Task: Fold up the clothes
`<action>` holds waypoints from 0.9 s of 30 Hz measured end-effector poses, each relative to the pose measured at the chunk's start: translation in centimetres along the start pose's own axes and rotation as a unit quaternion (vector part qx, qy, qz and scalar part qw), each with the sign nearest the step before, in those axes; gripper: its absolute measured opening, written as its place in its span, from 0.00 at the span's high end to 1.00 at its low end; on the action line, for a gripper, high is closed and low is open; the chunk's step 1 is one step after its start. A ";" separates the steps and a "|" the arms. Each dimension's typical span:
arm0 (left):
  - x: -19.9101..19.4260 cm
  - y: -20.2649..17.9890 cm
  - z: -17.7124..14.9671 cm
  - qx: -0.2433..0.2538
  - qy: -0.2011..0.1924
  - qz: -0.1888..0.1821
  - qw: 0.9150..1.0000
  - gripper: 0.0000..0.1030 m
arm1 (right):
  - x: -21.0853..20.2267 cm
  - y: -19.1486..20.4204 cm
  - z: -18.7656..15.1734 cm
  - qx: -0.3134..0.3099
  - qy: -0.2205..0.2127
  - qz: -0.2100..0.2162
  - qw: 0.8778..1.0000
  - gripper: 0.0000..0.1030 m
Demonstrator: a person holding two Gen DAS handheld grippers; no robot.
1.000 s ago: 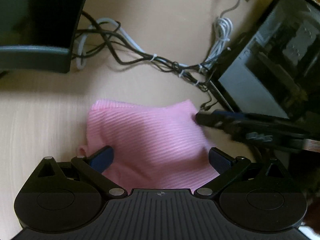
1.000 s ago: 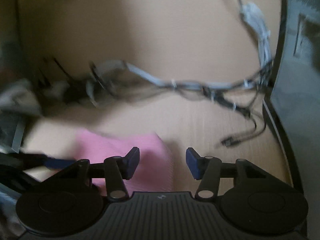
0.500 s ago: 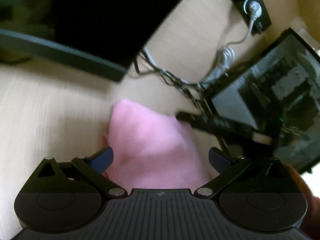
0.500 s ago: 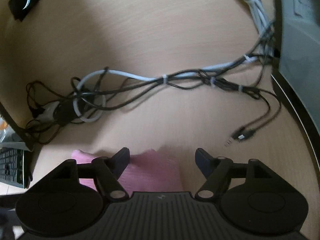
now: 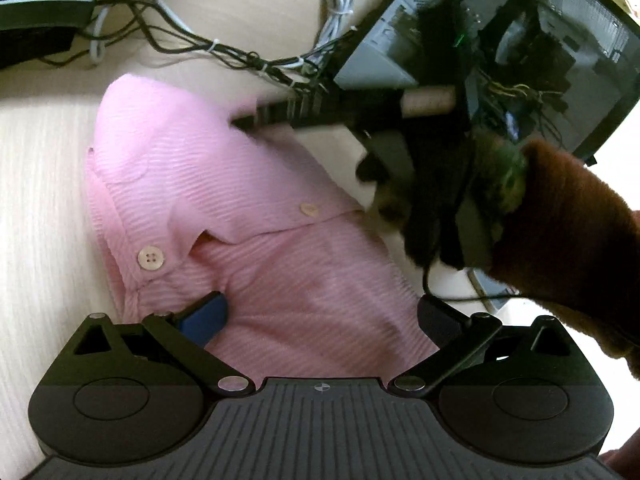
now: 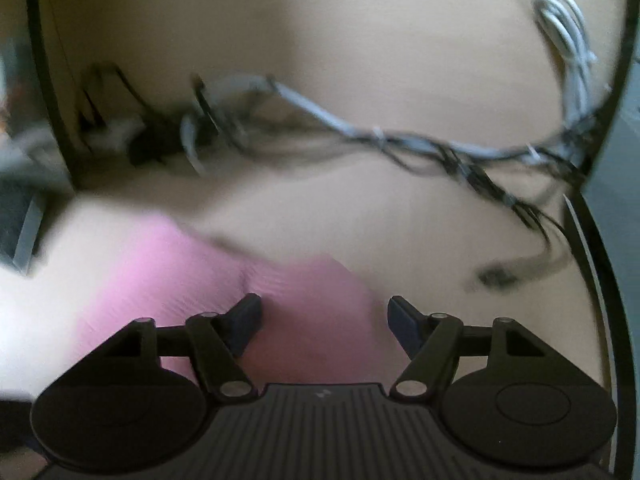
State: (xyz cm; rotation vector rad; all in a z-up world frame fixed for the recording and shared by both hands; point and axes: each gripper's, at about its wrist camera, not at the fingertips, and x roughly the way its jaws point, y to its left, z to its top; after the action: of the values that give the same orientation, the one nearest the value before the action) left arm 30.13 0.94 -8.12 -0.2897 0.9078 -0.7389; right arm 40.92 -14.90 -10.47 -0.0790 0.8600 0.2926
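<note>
A pink ribbed shirt [image 5: 248, 208] with pale buttons lies bunched on the light wooden desk [image 5: 36, 184]. My left gripper [image 5: 320, 316] is open just above its near part, a finger on each side of the cloth. The right gripper [image 5: 256, 120] reaches in from the right, held by a hand in a brown sleeve [image 5: 568, 240], with its tips at the shirt's far edge. In the right wrist view the same shirt [image 6: 280, 292] is a blurred pink shape under my open right gripper [image 6: 324, 320].
A tangle of black and white cables [image 5: 224, 48] runs across the desk behind the shirt. An open computer case [image 5: 500, 40] stands at the right. A dark monitor base [image 5: 36, 20] sits at the far left.
The left view swung back down over the shirt, which now shows its buttons and placket. The right gripper dropped lower onto the shirt's far edge; its view is blurred by motion.
</note>
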 end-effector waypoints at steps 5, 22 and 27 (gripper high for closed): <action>-2.4 0.4 0.9 -0.038 -0.018 -0.007 0.999 0.00 | -2.7 -0.5 0.3 0.030 -0.032 0.021 0.999 0.28; -0.9 -0.6 -0.3 -0.010 0.004 0.020 1.000 0.00 | 2.0 -2.1 2.4 0.145 0.035 0.127 0.981 0.24; -0.5 -1.3 -0.8 0.032 0.000 0.037 0.999 0.00 | 2.3 0.0 2.9 0.125 0.051 0.158 0.978 0.57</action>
State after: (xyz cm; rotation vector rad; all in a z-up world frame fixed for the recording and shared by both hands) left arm 28.70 0.39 -7.59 -0.1976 0.8891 -0.6978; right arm 44.45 -13.87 -10.31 0.2815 1.0051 0.4793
